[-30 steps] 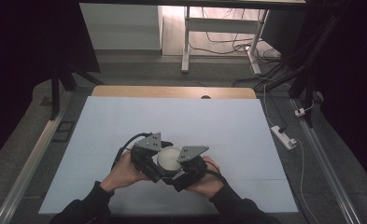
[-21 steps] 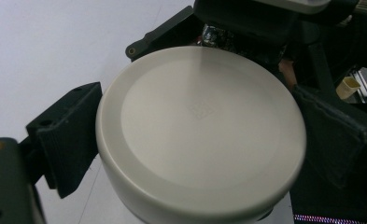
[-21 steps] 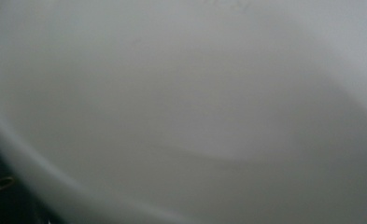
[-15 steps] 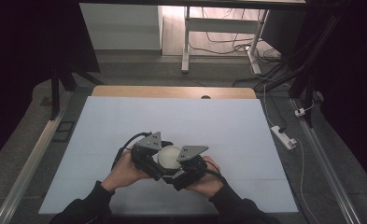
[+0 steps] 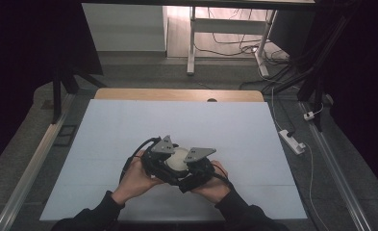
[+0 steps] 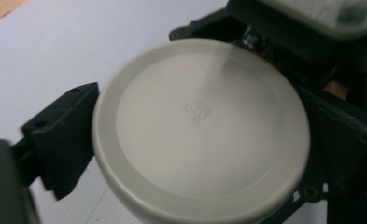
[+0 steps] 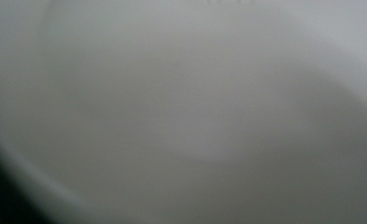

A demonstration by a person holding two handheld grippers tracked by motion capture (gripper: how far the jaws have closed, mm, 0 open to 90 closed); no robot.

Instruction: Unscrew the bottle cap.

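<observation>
A white round bowl (image 5: 178, 160) is held just above the pale table (image 5: 177, 120) near its front edge, between the two grippers. My left gripper (image 5: 161, 155) is at its left, my right gripper (image 5: 195, 163) at its right, each in a hand. In the left gripper view the bowl's flat underside (image 6: 200, 130) faces the camera, with a black finger (image 6: 62, 135) at its left rim and another at its right rim, so this gripper is shut on it. The right gripper view is a blurred white surface of the bowl (image 7: 181, 112), very close, and the jaws are hidden.
A wooden strip (image 5: 177, 95) borders the table's far edge. Metal rails (image 5: 28, 168) run along both sides. A white power strip (image 5: 292, 140) with cables lies on the floor at the right. Desk legs (image 5: 191, 43) stand beyond the table.
</observation>
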